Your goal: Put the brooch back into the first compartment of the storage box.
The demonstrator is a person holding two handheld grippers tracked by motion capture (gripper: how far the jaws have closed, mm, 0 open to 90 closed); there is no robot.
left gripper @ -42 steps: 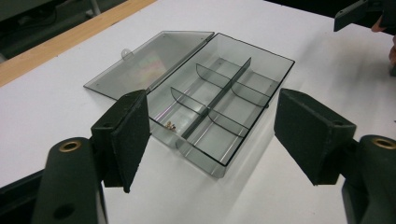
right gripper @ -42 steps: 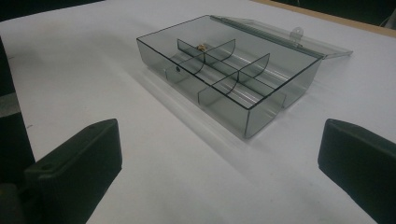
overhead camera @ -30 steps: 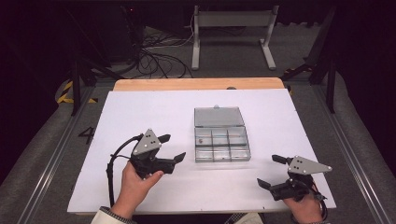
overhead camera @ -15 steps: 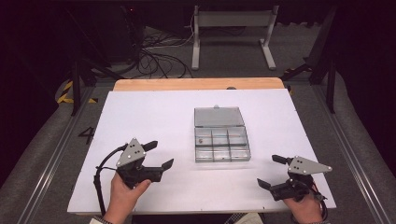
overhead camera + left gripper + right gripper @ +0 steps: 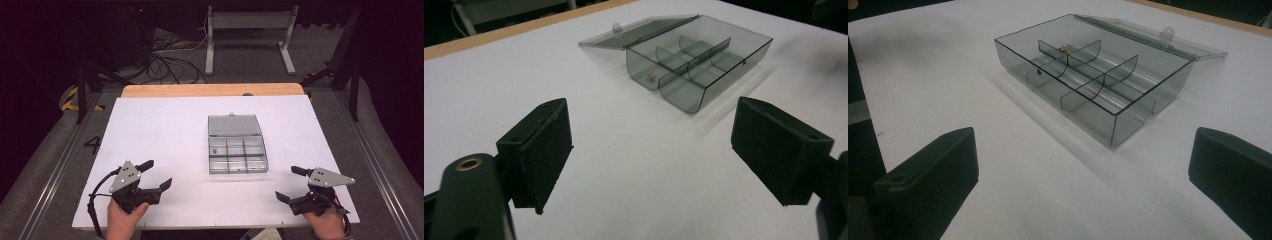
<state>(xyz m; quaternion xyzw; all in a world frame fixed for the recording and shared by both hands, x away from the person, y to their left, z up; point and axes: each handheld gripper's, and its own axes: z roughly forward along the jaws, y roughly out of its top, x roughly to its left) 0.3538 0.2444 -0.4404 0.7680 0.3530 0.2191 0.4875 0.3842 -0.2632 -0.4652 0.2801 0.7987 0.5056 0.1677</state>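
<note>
CHANGE: left gripper (image 5: 153,173) withdrawn from box toward near-left counter corner, jaws just widened, empty | RIGHT: right gripper (image 5: 295,183) jaws apart, empty, near-right corner | BOX: compartment box (image 5: 236,155) lid open, counter centre, one small item (image 5: 650,76) inside | STATUS: likely deposit done.

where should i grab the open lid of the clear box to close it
Grip the lid at its far edge, by the small latch tab. It lies flat on the white table behind the compartment box, hinged along the box's back wall, so come from the far side, probably sliding a jaw under the tab.
</note>
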